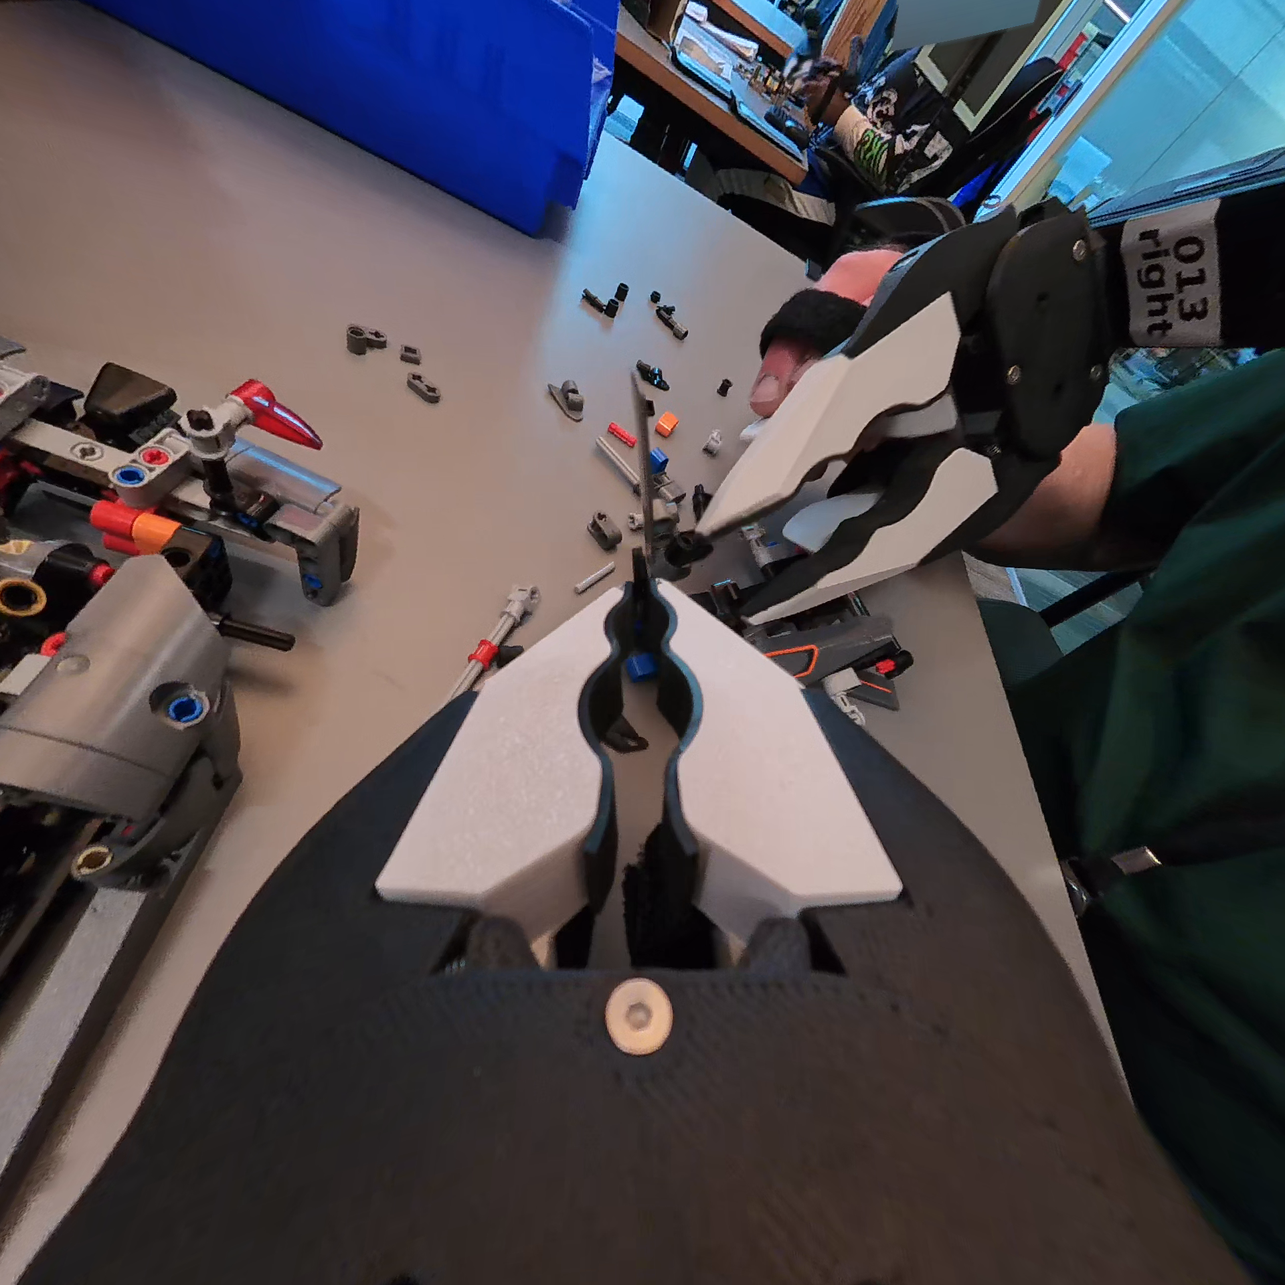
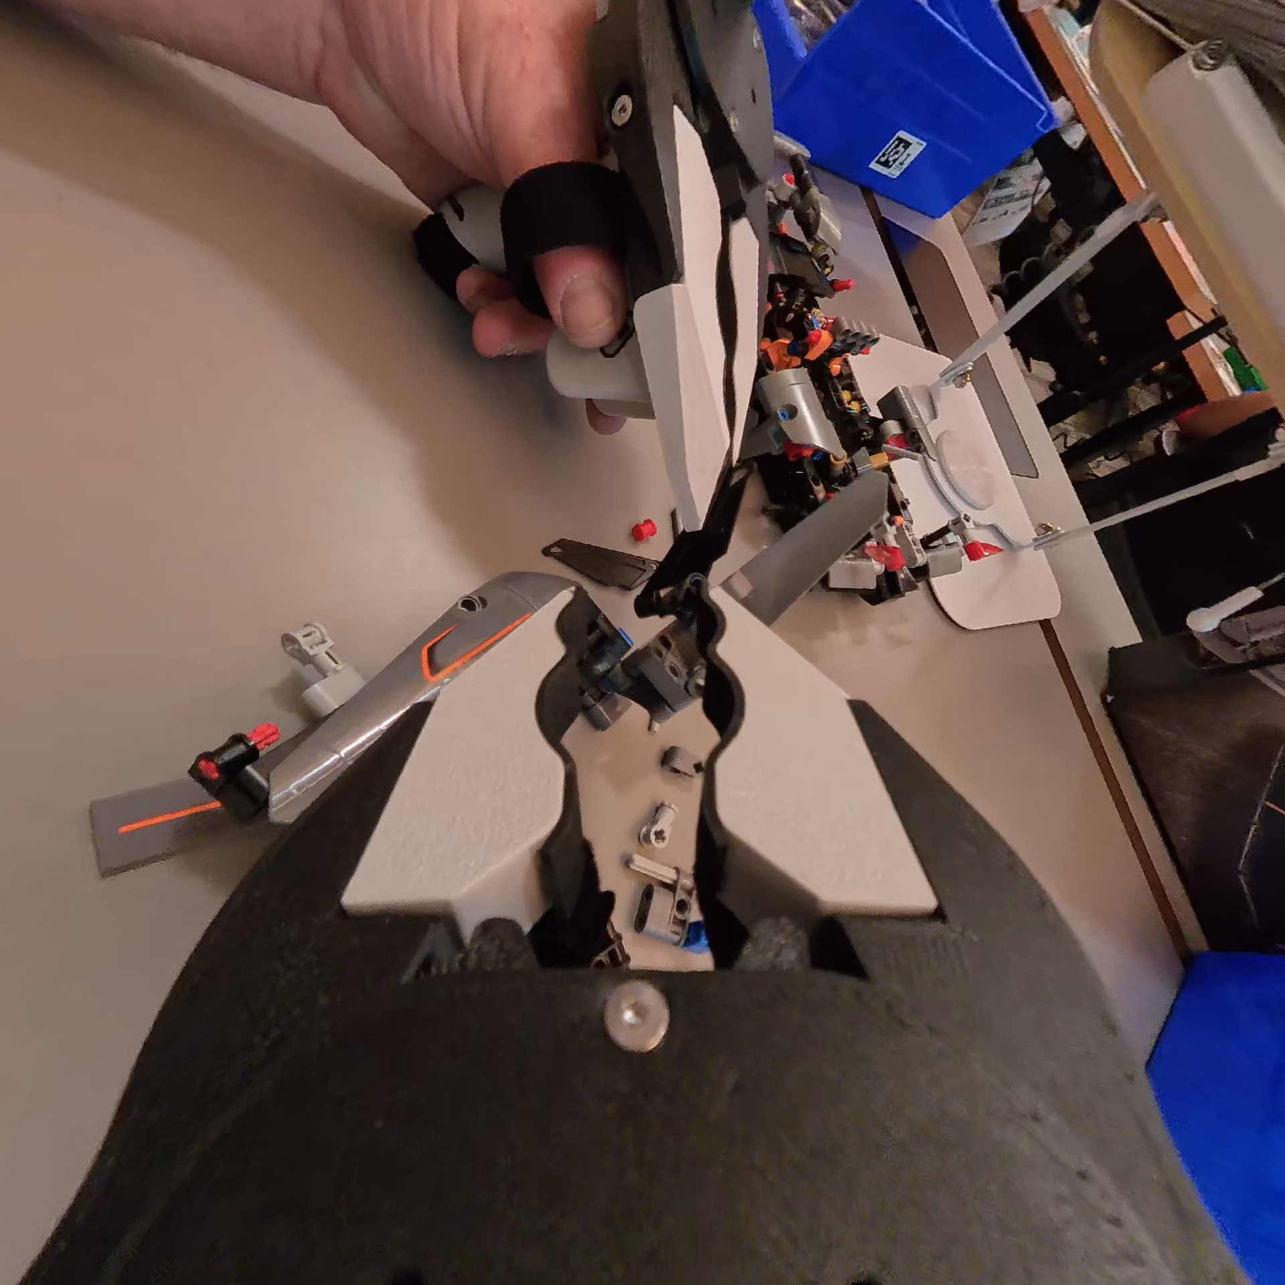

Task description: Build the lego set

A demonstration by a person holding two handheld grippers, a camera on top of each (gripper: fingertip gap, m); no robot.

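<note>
My left gripper point(image 1: 641, 587) is shut on a slim black piece point(image 1: 640, 567). In the right wrist view it point(image 2: 723, 487) comes down from the top with that black piece point(image 2: 706, 535). My right gripper point(image 2: 647, 598) has its jaws a little apart, closed on a small dark grey and black assembly point(image 2: 664, 671). In the left wrist view it point(image 1: 720, 570) enters from the right. Both tips meet above the table. A thin dark grey panel point(image 2: 813, 549) rises from the meeting point, edge-on in the left wrist view point(image 1: 643, 452). I cannot tell which piece it joins.
The partly built model point(image 1: 139, 487) lies at left, on a white stand plate point(image 2: 973, 487). Several small loose parts point(image 1: 626, 417) are scattered on the table. A grey orange-striped panel point(image 2: 417, 674) and a black wedge point(image 2: 598, 563) lie nearby. Blue bins point(image 1: 417, 90) stand behind. Less than 4 cm separates the two grippers' tips.
</note>
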